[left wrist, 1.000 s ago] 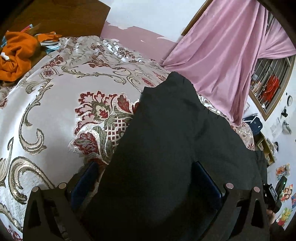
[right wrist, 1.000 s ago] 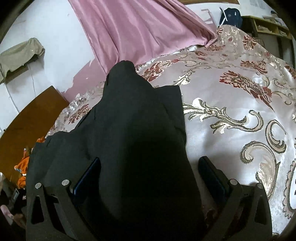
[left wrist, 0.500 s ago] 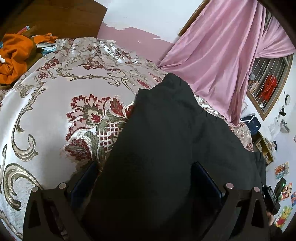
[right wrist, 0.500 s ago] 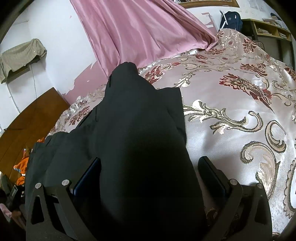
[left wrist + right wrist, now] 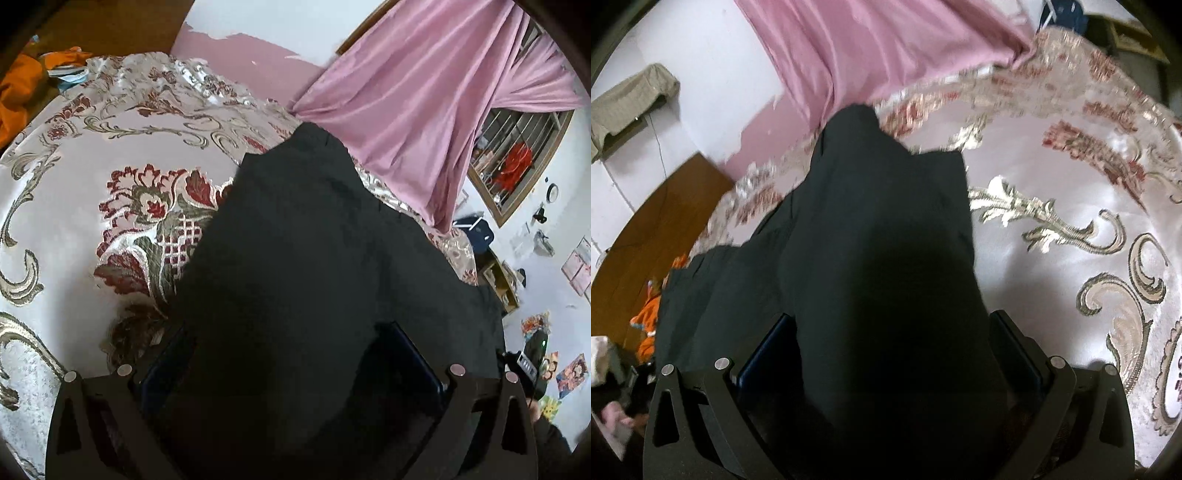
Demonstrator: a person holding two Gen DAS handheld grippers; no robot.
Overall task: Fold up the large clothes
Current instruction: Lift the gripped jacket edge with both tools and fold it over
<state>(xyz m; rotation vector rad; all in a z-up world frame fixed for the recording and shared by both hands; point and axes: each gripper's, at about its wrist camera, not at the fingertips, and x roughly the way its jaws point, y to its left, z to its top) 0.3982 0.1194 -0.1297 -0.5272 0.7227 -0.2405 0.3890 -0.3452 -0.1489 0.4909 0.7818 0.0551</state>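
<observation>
Left tool (image 5: 291, 365): both blue-padded fingers (image 5: 406, 362) stand wide apart, with the near end of the black garment (image 5: 303, 258) draped between and over them; the cloth fills the gap, but no pinch is visible, so the jaws read as spread, not clamped. Right tool (image 5: 890, 354): the same condition, its fingers (image 5: 764, 354) set well apart on either side of a dark fold of the black garment (image 5: 879, 240), the fabric lying across the opening rather than squeezed in it. The garment runs away from both tools as a long, tapering dark panel lying on the bed, its far end narrowing to a rounded tip near the far edge of the mattress. In the right wrist view a second layer of the same cloth spreads out to the left of the main panel. The garment rests on a satin bedspread (image 5: 74, 221) patterned with red flowers and gold scrolls, exposed to the left in the left wrist view and to the right in the right wrist view (image 5: 1071, 229). Beyond the bed hangs a pink curtain (image 5: 424, 110), touching the far mattress edge. An orange cloth (image 5: 18, 92) lies at the far left corner beside a brown wooden board (image 5: 653, 236). The right wrist view is blurred.
</observation>
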